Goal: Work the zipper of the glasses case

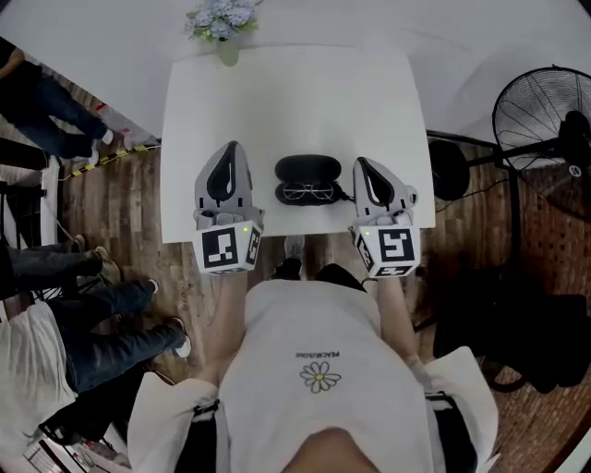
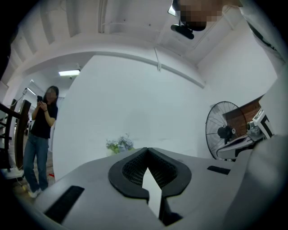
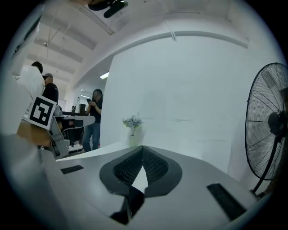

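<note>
A black glasses case (image 1: 307, 178) lies open on the white table (image 1: 286, 102) near its front edge, with a pair of glasses (image 1: 307, 192) in the half nearer me. My left gripper (image 1: 232, 148) hovers just left of the case and my right gripper (image 1: 360, 163) just right of it; neither touches it. Both point away from me across the table. In the left gripper view the jaws meet at the tips (image 2: 147, 149) with nothing between them. The right gripper (image 3: 142, 147) looks the same, tips together and empty. The case is outside both gripper views.
A vase of flowers (image 1: 222, 23) stands at the table's far edge. A standing fan (image 1: 545, 120) and a dark round stool (image 1: 450, 169) are to the right. Several people (image 1: 55, 277) stand on the wooden floor to the left.
</note>
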Demonstrator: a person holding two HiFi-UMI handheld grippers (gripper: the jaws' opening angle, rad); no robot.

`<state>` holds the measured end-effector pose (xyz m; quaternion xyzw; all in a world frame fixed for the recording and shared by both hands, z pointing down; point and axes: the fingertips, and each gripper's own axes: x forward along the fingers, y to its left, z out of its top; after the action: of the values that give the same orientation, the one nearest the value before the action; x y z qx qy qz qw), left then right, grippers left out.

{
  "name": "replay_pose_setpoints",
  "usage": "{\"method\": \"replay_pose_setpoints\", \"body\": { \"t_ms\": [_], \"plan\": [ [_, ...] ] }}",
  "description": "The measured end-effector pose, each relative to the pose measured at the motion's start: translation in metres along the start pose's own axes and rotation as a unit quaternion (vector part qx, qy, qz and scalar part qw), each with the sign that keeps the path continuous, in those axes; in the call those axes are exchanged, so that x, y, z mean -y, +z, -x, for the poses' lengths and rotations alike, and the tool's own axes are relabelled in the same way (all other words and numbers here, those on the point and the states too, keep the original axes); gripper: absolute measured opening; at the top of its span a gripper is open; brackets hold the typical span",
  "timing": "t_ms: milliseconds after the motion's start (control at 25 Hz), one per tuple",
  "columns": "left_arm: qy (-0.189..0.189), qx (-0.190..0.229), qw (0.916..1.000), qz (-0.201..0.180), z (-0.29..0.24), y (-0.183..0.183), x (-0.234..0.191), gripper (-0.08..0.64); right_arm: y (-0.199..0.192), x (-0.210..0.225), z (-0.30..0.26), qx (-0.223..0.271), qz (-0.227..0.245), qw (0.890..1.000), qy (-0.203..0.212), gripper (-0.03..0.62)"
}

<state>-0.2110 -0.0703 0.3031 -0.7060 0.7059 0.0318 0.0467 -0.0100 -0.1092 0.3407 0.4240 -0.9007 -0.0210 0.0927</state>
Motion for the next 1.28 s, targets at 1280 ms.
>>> {"method": "replay_pose_setpoints", "body": {
  "t_ms": [1280],
  "plan": [
    [-0.348, -0.248, 0.9040, -0.003, -0.049, -0.158, 0.103, 0.296, -0.066, 0.039, -0.050, -0.073, -0.018, 0.996, 0.047, 0.008]
  ]
}}
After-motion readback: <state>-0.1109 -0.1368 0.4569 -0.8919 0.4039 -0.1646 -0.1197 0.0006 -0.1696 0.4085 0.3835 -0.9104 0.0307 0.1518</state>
